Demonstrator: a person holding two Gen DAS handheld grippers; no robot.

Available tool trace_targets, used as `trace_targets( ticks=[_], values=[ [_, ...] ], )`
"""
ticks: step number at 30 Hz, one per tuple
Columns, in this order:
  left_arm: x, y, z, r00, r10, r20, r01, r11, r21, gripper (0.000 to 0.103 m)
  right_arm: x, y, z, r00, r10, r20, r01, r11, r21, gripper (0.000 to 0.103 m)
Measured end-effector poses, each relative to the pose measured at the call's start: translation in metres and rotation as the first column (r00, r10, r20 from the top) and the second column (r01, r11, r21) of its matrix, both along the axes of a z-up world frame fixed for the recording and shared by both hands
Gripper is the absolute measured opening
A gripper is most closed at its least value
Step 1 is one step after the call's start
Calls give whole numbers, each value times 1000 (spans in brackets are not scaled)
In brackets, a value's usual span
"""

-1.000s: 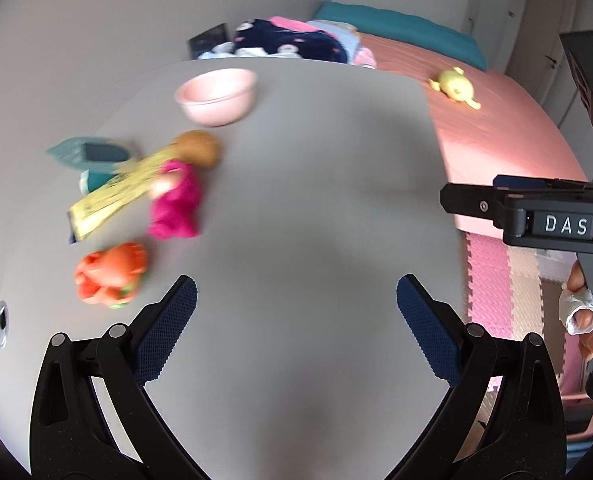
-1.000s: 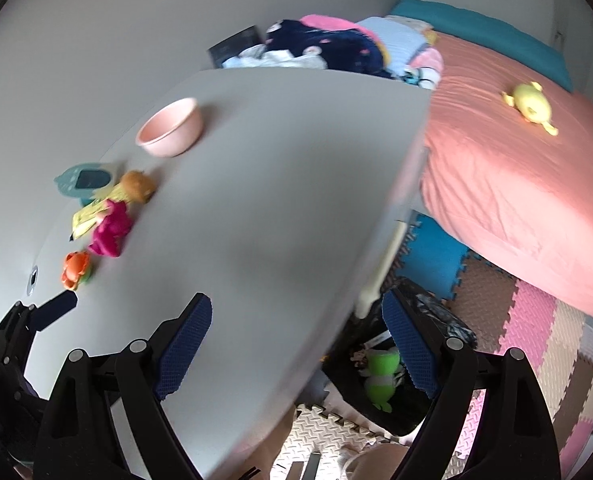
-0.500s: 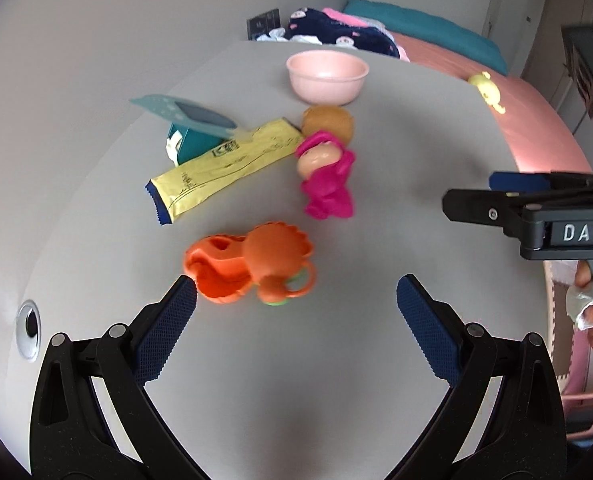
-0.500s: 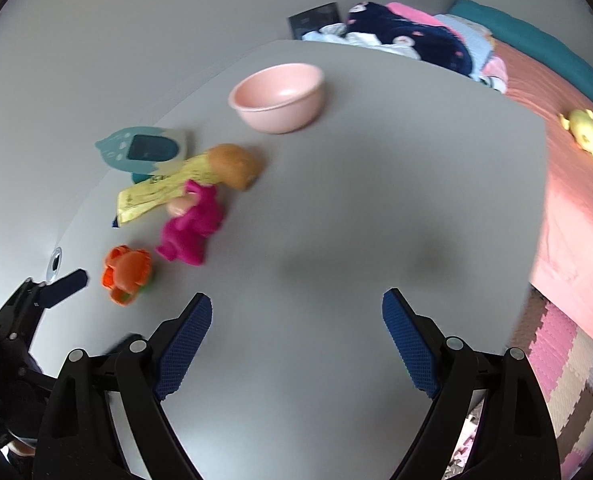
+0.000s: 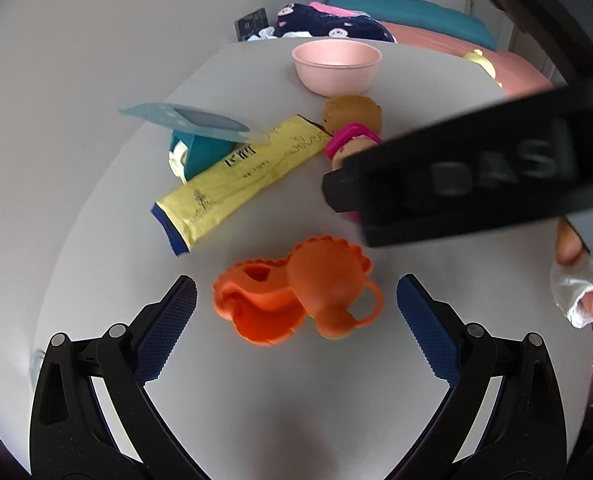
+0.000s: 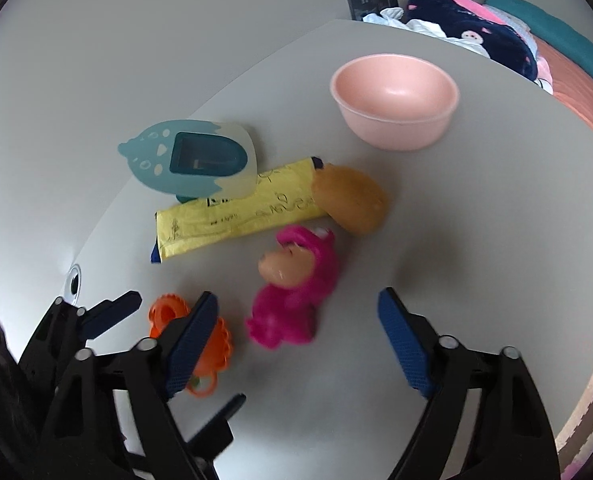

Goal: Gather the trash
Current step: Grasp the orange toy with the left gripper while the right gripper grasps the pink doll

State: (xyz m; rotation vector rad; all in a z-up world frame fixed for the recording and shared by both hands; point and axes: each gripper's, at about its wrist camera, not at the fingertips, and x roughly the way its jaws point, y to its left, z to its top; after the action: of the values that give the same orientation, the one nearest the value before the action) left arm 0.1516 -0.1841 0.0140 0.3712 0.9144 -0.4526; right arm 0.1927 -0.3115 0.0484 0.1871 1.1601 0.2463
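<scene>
On the grey table (image 5: 296,420) lie a yellow wrapper (image 5: 240,176), an orange toy (image 5: 296,296), a pink plush doll (image 6: 292,288), a brown bun-like piece (image 6: 352,200) and a teal wipes pack with its lid up (image 6: 188,160). My left gripper (image 5: 296,312) is open with the orange toy between its fingers. My right gripper (image 6: 296,340) is open just short of the pink doll; its body crosses the left wrist view (image 5: 476,176) and hides most of the doll there. The wrapper also shows in the right wrist view (image 6: 236,212).
A pink bowl (image 6: 394,100) stands at the far side of the table. Behind the table lie dark and pink clothes (image 5: 328,26) and a pink bed (image 5: 496,56) with a yellow toy. The left gripper shows in the right wrist view (image 6: 168,364). A cable hole (image 6: 73,278) is at the left.
The left gripper has moved forward so the orange toy now lies between its fingers. The right gripper has swung left and closer to the pink doll, and its body now crosses the left view.
</scene>
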Motion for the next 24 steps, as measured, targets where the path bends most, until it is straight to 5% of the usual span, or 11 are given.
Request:
trace_targets(
  ticks=[5, 8, 14, 24],
  values=[
    [0, -1, -9, 1000, -24, -4, 24, 999, 22, 95, 9, 8, -9, 1000, 12, -9, -12, 999, -32, 66],
    [6, -3, -10, 999, -29, -20, 29, 1000, -5, 87, 8, 12, -9, 999, 30, 12, -29, 996, -80, 47],
    [3, -2, -11, 999, -17, -34, 16, 999, -37, 82, 1, 3, -9, 999, 37, 15, -36, 997, -67, 47],
    [-3, 0, -5, 988, 150, -42, -154, 982, -105, 82, -14, -23, 1, 999, 20, 29, -19, 1000, -25, 47]
  ],
)
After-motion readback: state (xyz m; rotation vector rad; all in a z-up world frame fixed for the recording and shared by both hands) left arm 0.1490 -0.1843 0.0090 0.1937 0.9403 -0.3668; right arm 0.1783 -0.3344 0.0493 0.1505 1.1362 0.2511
